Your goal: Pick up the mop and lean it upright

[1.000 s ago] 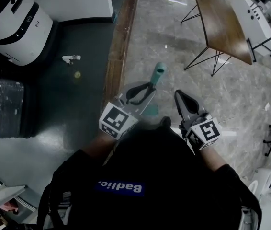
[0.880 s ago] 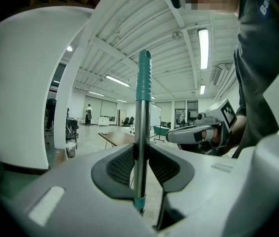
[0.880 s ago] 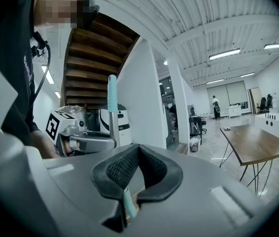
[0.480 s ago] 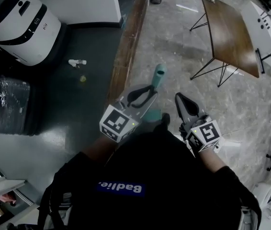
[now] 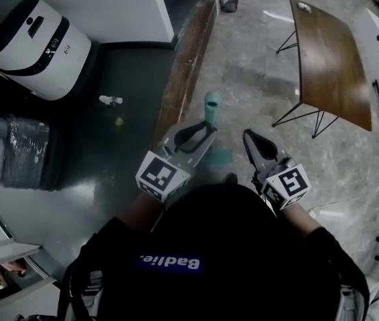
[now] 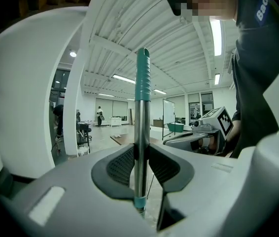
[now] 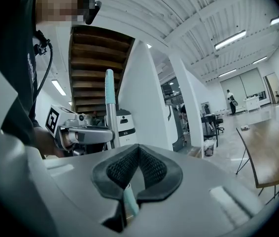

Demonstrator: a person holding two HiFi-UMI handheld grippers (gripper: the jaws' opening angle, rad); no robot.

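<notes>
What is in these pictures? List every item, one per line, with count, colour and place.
mop: one, silver shaft with teal grip, upright in front of the person
wooden table: one, brown top on thin black legs, upper right
white machine: one, white with black trim, upper left by the wall
wrapped bundles: apparently two, grey, left edge
small white object: one, white, lying on the dark floor
ball: one, yellow, just below that object
left tongs: one, grey, shut on the mop's shaft
right tongs: one, grey, jaws together, right of the mop
</notes>
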